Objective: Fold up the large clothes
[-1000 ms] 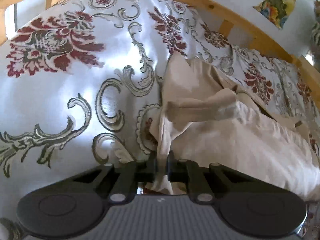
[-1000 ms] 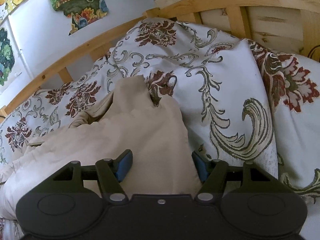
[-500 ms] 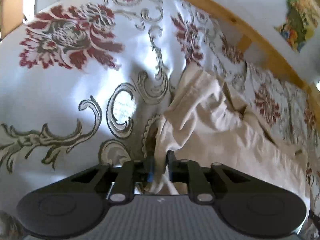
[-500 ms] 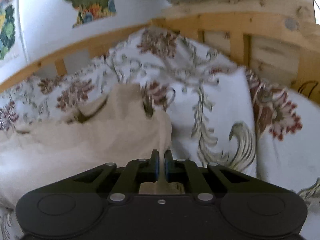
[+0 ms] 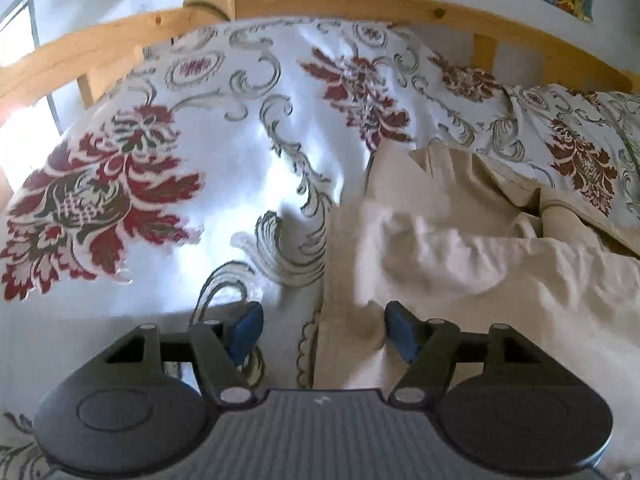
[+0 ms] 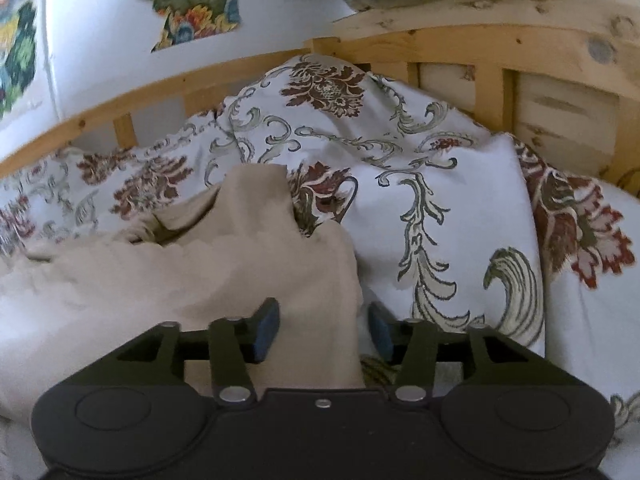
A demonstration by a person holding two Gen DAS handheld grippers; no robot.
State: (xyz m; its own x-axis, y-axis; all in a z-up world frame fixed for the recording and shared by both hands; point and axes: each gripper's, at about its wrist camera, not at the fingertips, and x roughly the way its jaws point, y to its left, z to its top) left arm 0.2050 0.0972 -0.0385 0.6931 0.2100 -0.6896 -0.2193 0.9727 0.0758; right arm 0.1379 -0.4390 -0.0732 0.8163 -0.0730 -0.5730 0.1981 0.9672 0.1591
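A beige garment lies crumpled on a floral bedspread. In the left wrist view its left edge runs between the fingers of my left gripper, which is open, with the blue pads apart and not pinching the cloth. In the right wrist view the garment spreads to the left, and its right edge lies between the fingers of my right gripper, which is open too. The cloth under both gripper bodies is hidden.
The bed has a wooden rail along the wall and a wooden headboard at the right. A patterned pillow lies at the right. Colourful pictures hang on the white wall.
Both grippers were shut on the garment's edge half a second ago and are now open. The cloth has dropped and lies flatter on the bedspread.
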